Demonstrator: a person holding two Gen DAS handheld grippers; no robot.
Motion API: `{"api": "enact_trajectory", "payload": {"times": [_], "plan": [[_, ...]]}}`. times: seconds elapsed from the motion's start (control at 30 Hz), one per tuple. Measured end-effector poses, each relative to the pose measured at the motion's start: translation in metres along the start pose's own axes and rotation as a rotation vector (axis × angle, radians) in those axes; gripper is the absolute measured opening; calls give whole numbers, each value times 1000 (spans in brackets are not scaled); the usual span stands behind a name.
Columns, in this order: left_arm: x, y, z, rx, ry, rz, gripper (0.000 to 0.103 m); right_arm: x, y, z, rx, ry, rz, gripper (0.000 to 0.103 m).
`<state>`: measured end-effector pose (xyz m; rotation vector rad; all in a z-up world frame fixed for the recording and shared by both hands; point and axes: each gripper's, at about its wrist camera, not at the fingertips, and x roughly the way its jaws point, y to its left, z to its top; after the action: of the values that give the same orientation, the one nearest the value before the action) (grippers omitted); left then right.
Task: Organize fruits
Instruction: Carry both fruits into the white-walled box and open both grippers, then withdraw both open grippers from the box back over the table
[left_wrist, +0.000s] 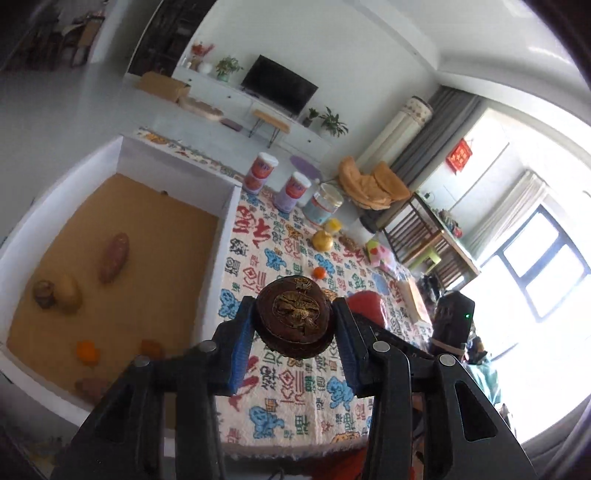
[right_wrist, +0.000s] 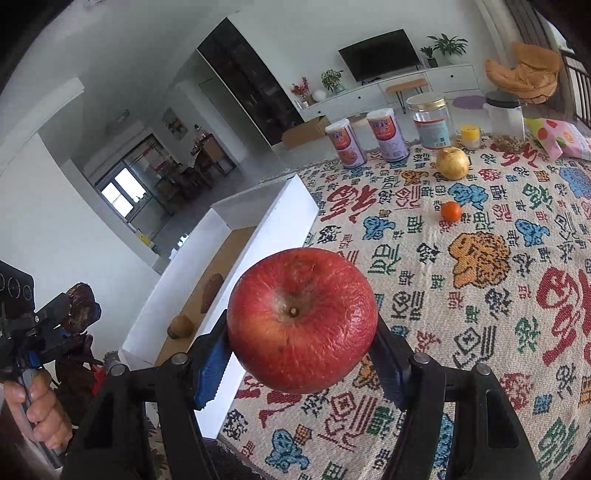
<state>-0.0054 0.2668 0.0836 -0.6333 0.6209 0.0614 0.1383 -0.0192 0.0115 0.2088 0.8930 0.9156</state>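
Our left claw (left_wrist: 293, 325) held a dark round fruit (left_wrist: 294, 317), and the white box (left_wrist: 177, 162) lay just to its left. Our right claw (right_wrist: 301, 341), clamped on a red apple (right_wrist: 302, 325), sat farther from the box.

White walls, black television (left_wrist: 279, 84) on white cabinet (left_wrist: 236, 99), bright window (left_wrist: 543, 254), grey curtain (left_wrist: 439, 129)

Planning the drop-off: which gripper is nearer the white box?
Left. The left gripper, shut on a dark fruit, hangs beside the white box. The right gripper, shut on the apple, is over the cloth, farther out.
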Motion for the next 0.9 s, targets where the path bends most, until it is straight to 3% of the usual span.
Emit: {"api": "enact_trajectory", "payload": {"times": [0.1,0.17,0.27,0.4,0.47,0.53,0.6,0.67,0.73,0.8,0.9], "plan": [[7,49,14,-38,0,184,42,30,54,17,-91,44,71,69],[35,86,13,-78,72,290,42,58,93,20,-182,97,96,69],[80,125,1,-112,197,381,42,112,141,12,-322,208,101,69],[116,145,-13,-109,294,433,43,185,174,-9,-473,335,-17,69],[122,150,-18,-101,320,499,44,214,177,-15,-502,389,-85,69],[122,156,-21,-101,319,518,51,230,174,-19,-495,410,-135,69],[118,159,-26,-107,309,539,68,232,177,-21,-505,382,-157,70],[106,154,-28,-102,258,566,73,222,175,-15,-481,330,-133,74],[91,139,-26,-72,176,584,78,199,171,-4,-446,236,-119,85],[77,115,-25,-35,76,588,91,170,160,9,-410,125,-116,90],[65,70,-25,35,-53,535,96,127,128,25,-356,-15,-149,103]]}}
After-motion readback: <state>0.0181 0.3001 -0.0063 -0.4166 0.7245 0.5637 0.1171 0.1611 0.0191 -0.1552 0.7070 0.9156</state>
